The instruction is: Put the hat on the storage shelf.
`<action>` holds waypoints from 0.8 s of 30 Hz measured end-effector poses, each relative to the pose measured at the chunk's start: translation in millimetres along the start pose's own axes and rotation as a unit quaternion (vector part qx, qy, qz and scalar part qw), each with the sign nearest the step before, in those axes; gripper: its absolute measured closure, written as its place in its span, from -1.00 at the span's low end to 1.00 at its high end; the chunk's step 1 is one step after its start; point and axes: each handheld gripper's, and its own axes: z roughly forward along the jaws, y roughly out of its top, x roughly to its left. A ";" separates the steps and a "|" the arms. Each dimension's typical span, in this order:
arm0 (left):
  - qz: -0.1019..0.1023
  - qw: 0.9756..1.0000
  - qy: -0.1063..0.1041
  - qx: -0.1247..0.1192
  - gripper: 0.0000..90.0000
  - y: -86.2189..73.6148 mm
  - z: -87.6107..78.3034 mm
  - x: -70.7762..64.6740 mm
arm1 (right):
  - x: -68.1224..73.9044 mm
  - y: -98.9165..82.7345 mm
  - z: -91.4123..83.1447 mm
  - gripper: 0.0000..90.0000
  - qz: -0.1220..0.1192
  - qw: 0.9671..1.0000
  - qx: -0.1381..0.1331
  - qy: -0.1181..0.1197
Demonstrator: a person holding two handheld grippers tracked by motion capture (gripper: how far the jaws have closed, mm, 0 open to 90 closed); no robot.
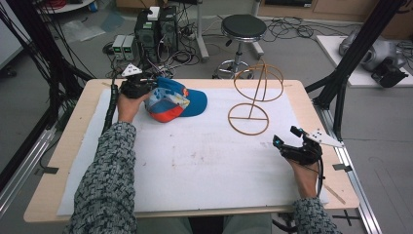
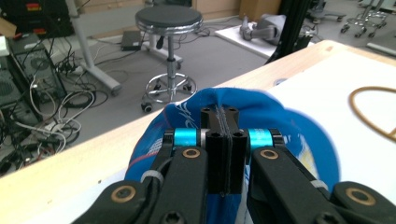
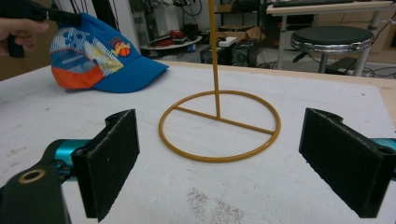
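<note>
1. My left gripper (image 1: 142,87) sits at the far left of the table (image 1: 63,161), its jaws pinched tight on the rear edge of the cap (image 1: 173,100). In the left gripper view the blue cloth (image 2: 280,126) bunches up around my closed pads.
2. The cap lies on the white mat (image 1: 204,165), far left, brim pointing right toward the stand (image 1: 253,97). From the right gripper view its crown looks lifted at the held side.
3. My right gripper (image 1: 285,146) rests near right, jaws wide apart with nothing between them, looking at the stand's base ring (image 3: 219,126).
4. I judge the cap light and soft: the crown will fold and sag, so a pinch on one edge lets the rest dangle and swing.
5. The brim looks stiffer; it is the better place for a second hold if the cap needs steadying or opening out.
6. The cloth should not slip between my pads, but a thin pinch could pull free if tugged.
7. The stand is thin wire and, I judge, easy to tip, so the cap should go on gently.
</note>
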 end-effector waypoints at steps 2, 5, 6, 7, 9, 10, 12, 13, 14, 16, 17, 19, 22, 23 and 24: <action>-0.001 1.000 0.003 0.001 0.99 8.4 -3.0 -2.5 | 0.6 0.1 0.3 -0.75 0.003 1.000 0.002 0.002; -0.001 1.000 -0.001 -0.006 0.99 18.3 -6.8 -5.7 | 0.5 0.2 0.4 -0.75 0.003 1.000 0.001 0.001; 0.003 1.000 -0.004 -0.008 0.99 26.3 -9.2 -8.3 | 0.1 0.2 0.5 -0.75 0.001 1.000 0.000 0.001; 0.003 1.000 -0.004 -0.008 0.99 26.3 -9.2 -8.3 | 0.0 0.3 0.4 -0.75 0.001 1.000 -0.001 0.002; 0.013 1.000 -0.009 -0.014 0.99 39.3 -12.8 -13.4 | -0.1 0.3 0.3 -0.75 0.002 1.000 0.000 0.001; 0.018 1.000 -0.010 -0.016 0.99 45.0 -14.4 -15.9 | 0.0 0.2 0.3 -0.75 0.004 1.000 0.000 0.001; 0.023 0.999 -0.010 -0.021 0.99 55.1 -17.0 -20.1 | -0.4 0.2 0.1 -0.75 0.005 1.000 0.001 0.001; 0.023 0.999 -0.010 -0.021 0.99 55.1 -17.0 -20.1 | -0.4 0.2 0.1 -0.75 0.005 1.000 0.001 0.001; 0.025 0.999 -0.010 -0.023 0.99 59.4 -18.1 -21.7 | -0.7 0.2 0.0 -0.75 0.006 1.000 0.000 0.002; 0.030 0.999 -0.014 -0.031 0.99 71.5 -21.2 -26.5 | -0.6 0.3 -0.1 -0.75 0.007 1.000 -0.001 0.003; 0.030 0.999 -0.014 -0.031 0.99 71.5 -21.2 -26.5 | -0.6 0.3 -0.1 -0.75 0.007 1.000 -0.001 0.003; 0.034 0.999 -0.013 -0.033 0.99 79.6 -23.1 -29.7 | -0.5 0.4 -0.6 -0.75 0.008 1.000 -0.001 0.002; 0.038 0.998 -0.019 -0.045 0.99 95.3 -26.9 -36.0 | -1.2 0.4 -0.4 -0.75 0.008 1.000 -0.003 0.003; 0.040 0.998 -0.021 -0.048 0.99 100.4 -28.3 -38.0 | -1.3 0.4 -0.5 -0.75 0.008 1.000 -0.003 0.004; 0.041 0.998 -0.022 -0.050 0.99 105.4 -29.4 -40.3 | -1.3 0.4 -0.5 -0.75 0.008 1.000 -0.003 0.004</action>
